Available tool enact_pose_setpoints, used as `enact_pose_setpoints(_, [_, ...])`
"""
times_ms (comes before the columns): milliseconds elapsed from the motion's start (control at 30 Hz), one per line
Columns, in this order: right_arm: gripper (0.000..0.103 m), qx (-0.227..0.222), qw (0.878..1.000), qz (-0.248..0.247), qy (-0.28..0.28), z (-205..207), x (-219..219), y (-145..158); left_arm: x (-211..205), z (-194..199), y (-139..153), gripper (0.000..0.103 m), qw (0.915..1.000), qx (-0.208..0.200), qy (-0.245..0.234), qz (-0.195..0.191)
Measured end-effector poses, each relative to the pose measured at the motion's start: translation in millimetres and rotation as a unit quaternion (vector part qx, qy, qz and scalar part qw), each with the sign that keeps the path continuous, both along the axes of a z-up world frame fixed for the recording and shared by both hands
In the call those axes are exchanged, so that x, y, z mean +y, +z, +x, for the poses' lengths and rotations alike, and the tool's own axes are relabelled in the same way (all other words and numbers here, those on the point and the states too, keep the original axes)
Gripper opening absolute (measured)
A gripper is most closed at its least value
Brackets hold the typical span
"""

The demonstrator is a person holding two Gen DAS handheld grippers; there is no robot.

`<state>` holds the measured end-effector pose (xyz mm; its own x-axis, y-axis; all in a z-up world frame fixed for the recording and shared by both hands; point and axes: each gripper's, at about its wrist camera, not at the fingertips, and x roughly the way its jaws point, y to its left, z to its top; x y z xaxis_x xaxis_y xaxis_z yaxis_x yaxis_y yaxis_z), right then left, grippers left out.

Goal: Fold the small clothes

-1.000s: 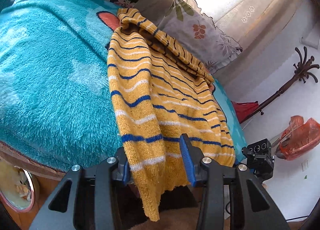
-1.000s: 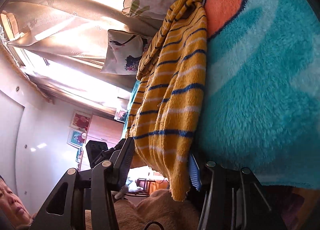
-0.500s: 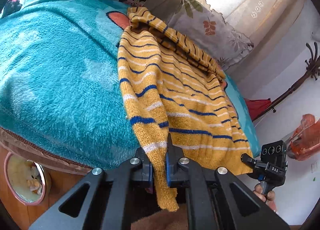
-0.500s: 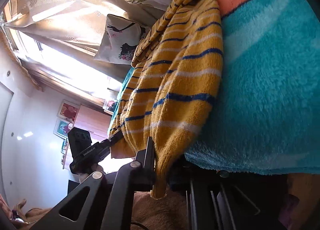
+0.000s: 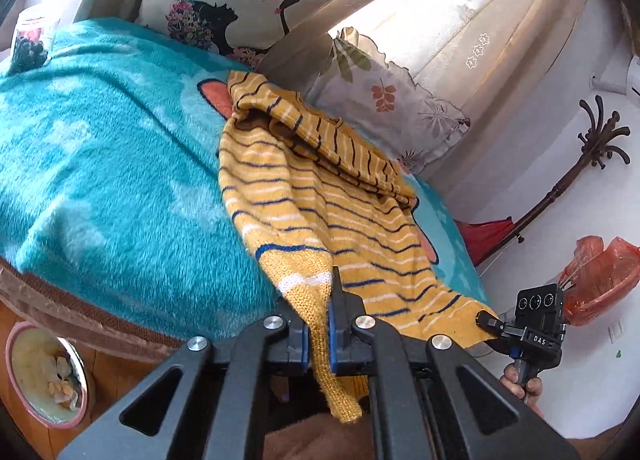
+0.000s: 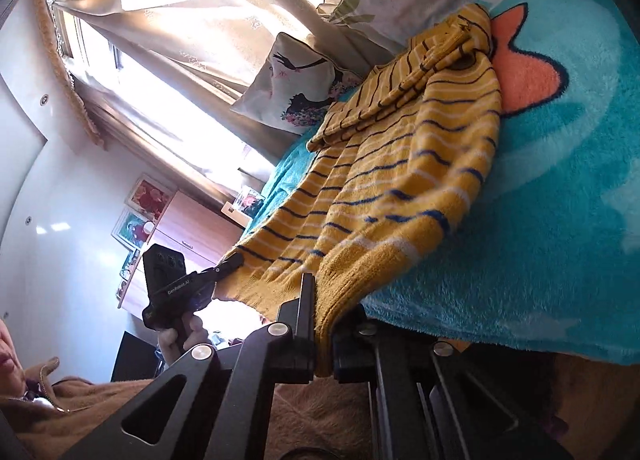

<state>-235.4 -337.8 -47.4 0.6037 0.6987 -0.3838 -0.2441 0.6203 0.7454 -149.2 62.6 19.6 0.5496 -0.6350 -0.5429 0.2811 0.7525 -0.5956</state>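
Observation:
A small yellow sweater point(image 5: 320, 196) with blue and white stripes lies on a teal fleece blanket point(image 5: 100, 180), its hem toward me at the bed's near edge. My left gripper point(image 5: 318, 324) is shut on one hem corner, with the corner's end hanging below the jaws. My right gripper point(image 6: 322, 324) is shut on the other hem corner of the sweater point(image 6: 400, 180). Each gripper shows in the other's view, the right one point(image 5: 486, 318) and the left one point(image 6: 236, 260), pinching the hem. The hem is lifted off the blanket between them. The sleeves lie folded across the upper body.
Two printed pillows point(image 5: 224, 0) point(image 5: 392, 108) lean against the curtain behind the sweater. A coat stand point(image 5: 576, 176) and an orange plastic bag point(image 5: 596, 276) are to the right. A bowl point(image 5: 44, 376) sits on the wooden floor at lower left. The blanket's brown edge point(image 5: 80, 316) runs below.
Both grippers went from open around the hem to shut on its corners. They have since lifted and drawn the hem up off the bed edge.

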Motion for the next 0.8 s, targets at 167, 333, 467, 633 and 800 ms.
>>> enact_pose_setpoints(167, [0.007,-0.037,0.999,-0.032,-0.01,39,-1,41,-9,36,41,0.006,0.9989,-0.044,0.009,0.016])
enact_pose_setpoints(333, [0.007,-0.061,0.995,-0.076,-0.025,94,-10,79,-32,102,72,0.006,0.9968,-0.06,0.023,0.047])
enact_pose_setpoints(467, [0.007,-0.059,0.993,-0.099,-0.035,159,-15,100,-54,176,75,0.006,0.9974,-0.032,0.031,0.057])
enact_pose_setpoints(633, [0.007,-0.02,0.988,-0.141,-0.066,254,-23,96,-81,267,50,0.006,0.994,0.014,0.051,0.096])
enact_pose_setpoints(800, [0.007,0.055,0.983,-0.137,-0.108,341,-47,53,-84,345,-5,0.006,0.9901,0.103,0.059,0.074])
